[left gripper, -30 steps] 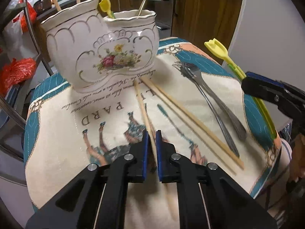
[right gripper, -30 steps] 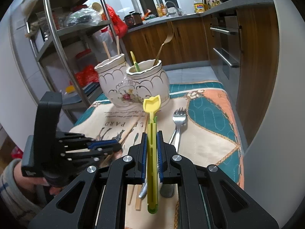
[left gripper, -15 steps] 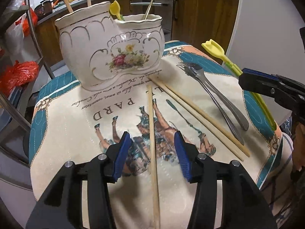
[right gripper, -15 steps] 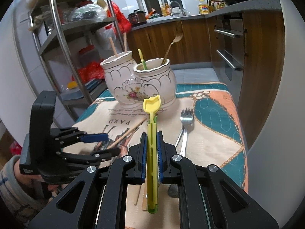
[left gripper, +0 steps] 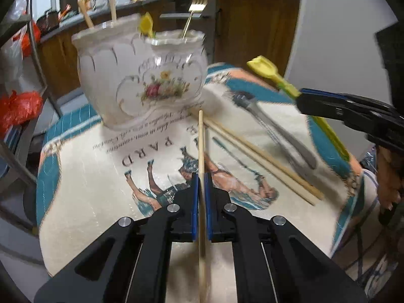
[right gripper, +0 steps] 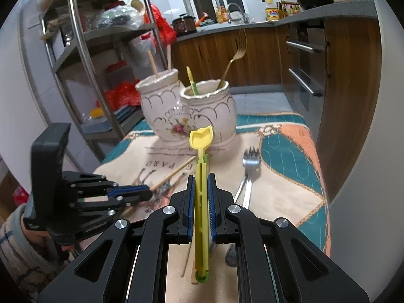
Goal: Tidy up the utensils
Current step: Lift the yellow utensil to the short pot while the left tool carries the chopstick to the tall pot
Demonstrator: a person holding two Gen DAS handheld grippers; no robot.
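My left gripper (left gripper: pixel 201 176) is shut on a wooden chopstick (left gripper: pixel 201 149) that points toward the white floral double holder (left gripper: pixel 141 80). It also shows in the right wrist view (right gripper: pixel 147 193). My right gripper (right gripper: pixel 201 179) is shut on a yellow plastic utensil (right gripper: pixel 201 141), held above the mat; it also shows in the left wrist view (left gripper: pixel 267 72). Two more chopsticks (left gripper: pixel 260 156) and two metal forks (left gripper: pixel 277 131) lie on the mat. The holder (right gripper: pixel 186 111) contains chopsticks, a yellow utensil and a gold fork (right gripper: pixel 236 58).
The printed mat (left gripper: pixel 101 176) covers a small table. A metal shelf rack (right gripper: pixel 83 58) stands at the left. Wooden kitchen cabinets (right gripper: pixel 252 58) are behind, and a white wall (right gripper: pixel 366 176) is close on the right.
My left gripper opened around the chopstick half a second ago and has now shut on it and lifted it slightly. My right gripper keeps holding the yellow utensil.
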